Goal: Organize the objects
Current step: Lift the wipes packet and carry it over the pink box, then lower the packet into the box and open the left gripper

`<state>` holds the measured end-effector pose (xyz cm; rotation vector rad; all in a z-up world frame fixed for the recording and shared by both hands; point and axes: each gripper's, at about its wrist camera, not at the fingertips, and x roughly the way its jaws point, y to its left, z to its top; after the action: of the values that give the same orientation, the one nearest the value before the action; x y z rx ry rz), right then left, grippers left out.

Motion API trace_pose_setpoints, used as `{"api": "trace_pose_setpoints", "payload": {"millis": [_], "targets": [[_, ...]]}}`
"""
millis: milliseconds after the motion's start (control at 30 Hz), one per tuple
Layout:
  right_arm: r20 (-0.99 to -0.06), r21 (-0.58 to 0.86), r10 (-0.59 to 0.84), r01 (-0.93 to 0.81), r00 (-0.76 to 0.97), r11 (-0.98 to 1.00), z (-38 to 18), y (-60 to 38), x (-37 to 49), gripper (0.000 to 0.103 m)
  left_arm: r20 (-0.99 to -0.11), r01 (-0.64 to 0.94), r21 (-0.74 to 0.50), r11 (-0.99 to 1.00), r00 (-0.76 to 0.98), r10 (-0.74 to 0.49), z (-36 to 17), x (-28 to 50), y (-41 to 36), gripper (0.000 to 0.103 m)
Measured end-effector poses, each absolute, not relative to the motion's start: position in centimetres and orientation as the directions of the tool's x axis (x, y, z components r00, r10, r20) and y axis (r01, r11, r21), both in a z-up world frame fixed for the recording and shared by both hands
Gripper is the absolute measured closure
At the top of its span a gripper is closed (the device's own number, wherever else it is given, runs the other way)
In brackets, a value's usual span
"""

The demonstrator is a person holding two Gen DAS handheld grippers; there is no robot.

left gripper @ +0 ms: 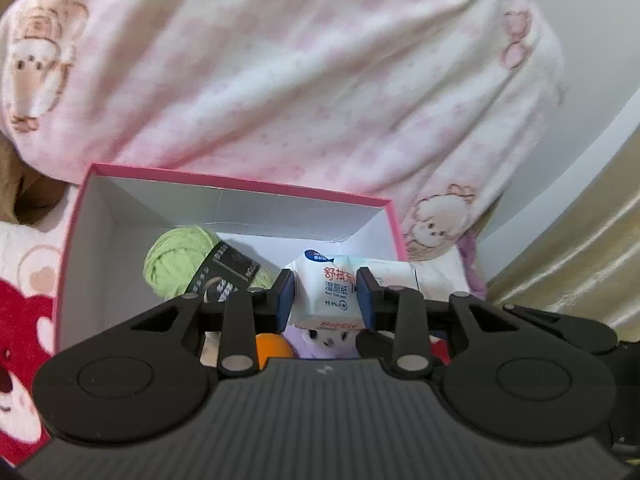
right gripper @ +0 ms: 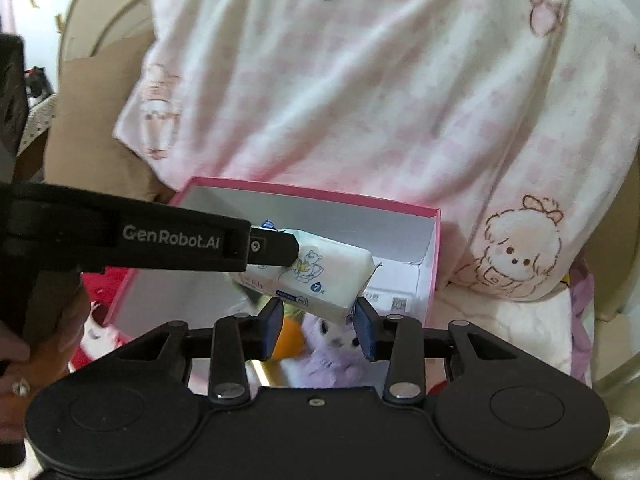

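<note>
Blue pads of the left gripper [left gripper: 325, 298] pressed both sides of one white wet-wipe pack [left gripper: 330, 292], holding it at centre frame of the left wrist view, above the open pink box [left gripper: 236, 179]. The pack was soft and pillow-shaped, printed with red and blue Chinese characters and a dark blue oval logo at its top; in the right wrist view its other face [right gripper: 320, 276] showed a blue cartoon bear line drawing and crimped end seams. Right gripper [right gripper: 318, 330] sat just below that pack at lower centre, its jaws moderately apart and closed on nothing, though one pad came close to the pack's lower corner. Inside the white-lined box lay one green yarn ball [left gripper: 180, 258] with a black label band at left, one orange object [left gripper: 272, 350] and one lilac plush toy [left gripper: 326, 340] beneath the pack, and a white flat packet [left gripper: 400, 270] at right. Behind the box, filling the upper frame, hung a pink-checked garment [left gripper: 300, 80] with puppy prints.
</note>
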<state>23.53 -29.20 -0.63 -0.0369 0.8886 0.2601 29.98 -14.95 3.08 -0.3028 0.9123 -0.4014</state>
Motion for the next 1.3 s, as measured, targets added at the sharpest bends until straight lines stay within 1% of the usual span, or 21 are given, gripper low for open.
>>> {"api": "trace_pose_setpoints", "payload": {"millis": [300, 433, 533, 600, 633, 767, 1000, 1133, 1200, 1267, 1300], "targets": [[-0.82, -0.008, 0.116, -0.214, 0.561, 0.977, -4.3, -28.6, 29.7, 0.06, -0.714, 0.13, -0.442, 0.888, 0.549, -0.435, -1.2, 35.5, -16.1, 0.071], [-0.828, -0.115, 0.043, -0.244, 0.559, 0.963, -5.8, -27.8, 30.9, 0.06, -0.721, 0.104, -0.471, 0.876, 0.528, -0.45, -2.6, 36.9, -16.1, 0.071], [-0.822, -0.162, 0.011, -0.252, 0.57, 0.954, -6.5, -27.7, 31.2, 0.06, -0.732, 0.103, -0.461, 0.882, 0.518, -0.443, -3.2, 37.5, -16.6, 0.071], [-0.792, -0.198, -0.016, -0.232, 0.611, 0.952, -6.6, -27.9, 31.1, 0.058, -0.734, 0.122, -0.453, 0.883, 0.512, -0.447, -3.2, 37.5, -16.7, 0.068], [-0.789, -0.194, -0.014, -0.228, 0.614, 0.954, -6.6, -28.1, 31.2, 0.055, -0.74, 0.131, -0.44, 0.888, 0.506, -0.442, -3.3, 37.6, -16.9, 0.066], [-0.798, -0.109, 0.038, -0.206, 0.601, 0.972, -6.4, -29.5, 30.7, 0.055, -0.771, 0.156, -0.359, 0.92, 0.506, -0.386, -2.9, 37.0, -17.3, 0.066], [-0.789, 0.002, 0.142, -0.228, 0.598, 0.974, -4.0, -30.3, 27.6, 0.055, -0.799, 0.153, -0.34, 0.928, 0.473, -0.371, -1.2, 34.6, -17.0, 0.061], [-0.787, 0.047, 0.188, -0.247, 0.588, 0.968, -1.8, -30.7, 25.9, 0.055, -0.801, 0.179, -0.305, 0.935, 0.483, -0.354, 1.2, 32.8, -17.1, 0.052], [-0.786, 0.072, 0.21, -0.251, 0.581, 0.965, -0.8, -30.9, 24.6, 0.054, -0.796, 0.196, -0.295, 0.935, 0.491, -0.354, 2.6, 31.9, -17.0, 0.047], [-0.782, 0.085, 0.223, -0.256, 0.582, 0.963, 0.3, -31.0, 23.4, 0.054, -0.788, 0.207, -0.277, 0.938, 0.51, -0.345, 4.2, 30.5, -16.5, 0.038], [-0.778, 0.086, 0.228, -0.259, 0.585, 0.962, 0.9, -31.0, 22.7, 0.053, -0.791, 0.21, -0.26, 0.942, 0.514, -0.333, 4.9, 30.0, -16.4, 0.037]]}}
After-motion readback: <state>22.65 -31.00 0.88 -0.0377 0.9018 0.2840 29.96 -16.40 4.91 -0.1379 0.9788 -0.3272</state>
